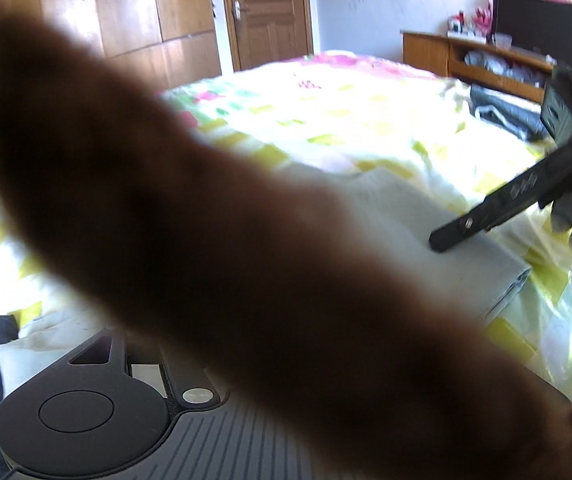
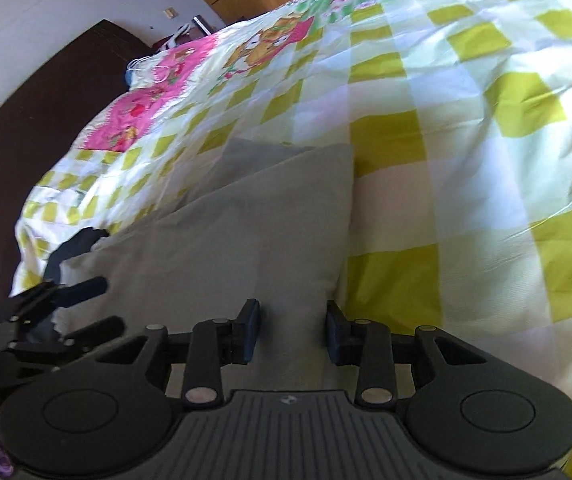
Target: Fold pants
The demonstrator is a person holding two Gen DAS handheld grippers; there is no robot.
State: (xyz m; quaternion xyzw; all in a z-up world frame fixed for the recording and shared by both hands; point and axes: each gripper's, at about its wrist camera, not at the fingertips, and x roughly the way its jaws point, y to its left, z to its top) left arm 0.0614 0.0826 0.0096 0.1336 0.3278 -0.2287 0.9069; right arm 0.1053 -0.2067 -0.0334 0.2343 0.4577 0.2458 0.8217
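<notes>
One pair of grey pants point(image 2: 237, 240) lies folded flat on my checked bed cover point(image 2: 466, 128), right under my right gripper point(image 2: 292, 330). Its jaws stand apart with nothing between them, just cloth below. My left gripper point(image 2: 77, 308) sits at the pants' other side, jaws apart too and not pinching anything that I can see. I think the pants are soft, light and floppy, so they will sag and slide if lifted by one spot. I would pinch the thick folded edge, one gripper at each corner.
</notes>
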